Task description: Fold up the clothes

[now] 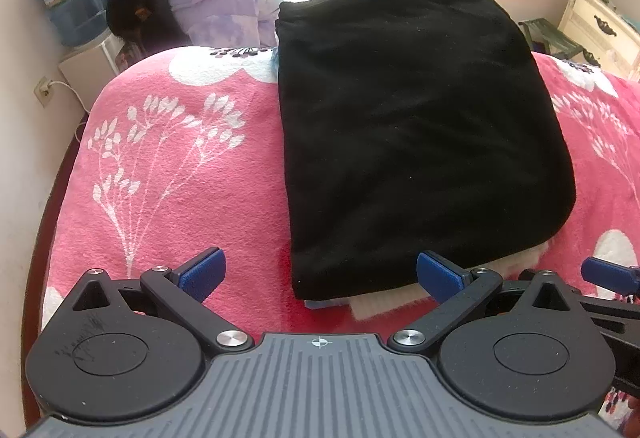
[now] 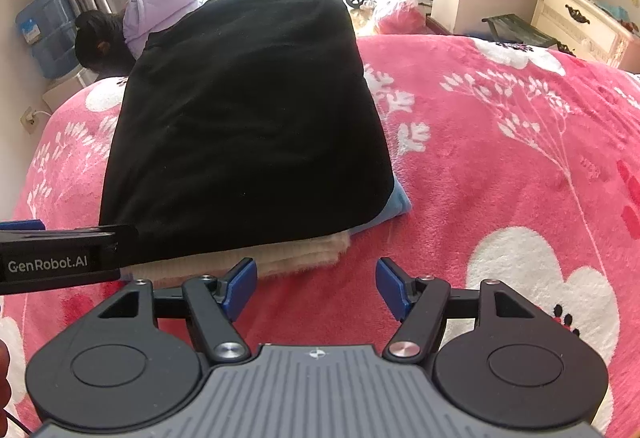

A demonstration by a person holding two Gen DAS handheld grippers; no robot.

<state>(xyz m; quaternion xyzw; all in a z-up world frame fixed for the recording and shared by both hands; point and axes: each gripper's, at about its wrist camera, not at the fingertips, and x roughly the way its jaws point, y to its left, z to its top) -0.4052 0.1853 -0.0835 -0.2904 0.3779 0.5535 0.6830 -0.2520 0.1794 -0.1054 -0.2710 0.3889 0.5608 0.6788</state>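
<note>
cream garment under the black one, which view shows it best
The right wrist view: the cream garment shows as a stack of fuzzy layers under the black garment. The left wrist view shows only a thin strip.

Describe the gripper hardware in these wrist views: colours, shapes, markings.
Both match: left gripper and right gripper have blue ribbed fingertip pads on black linkage arms with silver pivot screws, round black housings, and a grey ribbed base carrying a small crosshair mark. White "GenRobot.AI" lettering shows on the left unit's side.
</note>
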